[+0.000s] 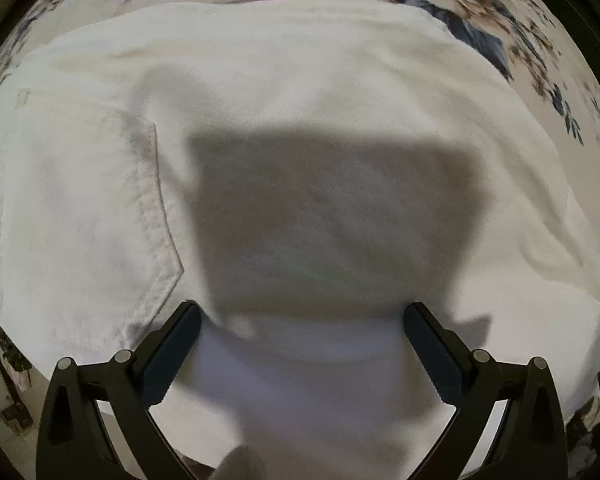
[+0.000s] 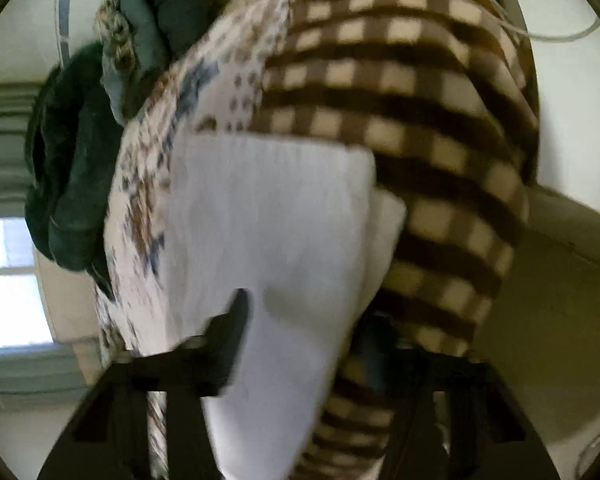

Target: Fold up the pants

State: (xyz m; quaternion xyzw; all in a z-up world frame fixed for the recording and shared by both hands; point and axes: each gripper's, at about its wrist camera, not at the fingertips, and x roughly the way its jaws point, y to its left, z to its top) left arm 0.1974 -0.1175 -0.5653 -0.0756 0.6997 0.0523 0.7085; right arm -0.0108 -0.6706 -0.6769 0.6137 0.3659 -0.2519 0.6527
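White pants [image 1: 284,92] lie spread over a floral bedspread [image 1: 476,8] and fill the left wrist view, with a stitched back pocket [image 1: 100,208] at the left. My left gripper [image 1: 302,322] is open just above the cloth, which bulges up between the two fingers, and its shadow falls on the fabric ahead. In the blurred right wrist view the pants [image 2: 268,240] show as a folded white block. My right gripper [image 2: 304,320] is open with white cloth lying between its fingers; the right finger is partly hidden.
A brown and cream checked blanket [image 2: 400,92] lies beside the pants on the right. Dark green clothes [image 2: 72,184] are piled at the far left. A window [image 2: 4,280] and pale wall lie beyond. Floral bedspread [image 2: 140,200] shows under the pants.
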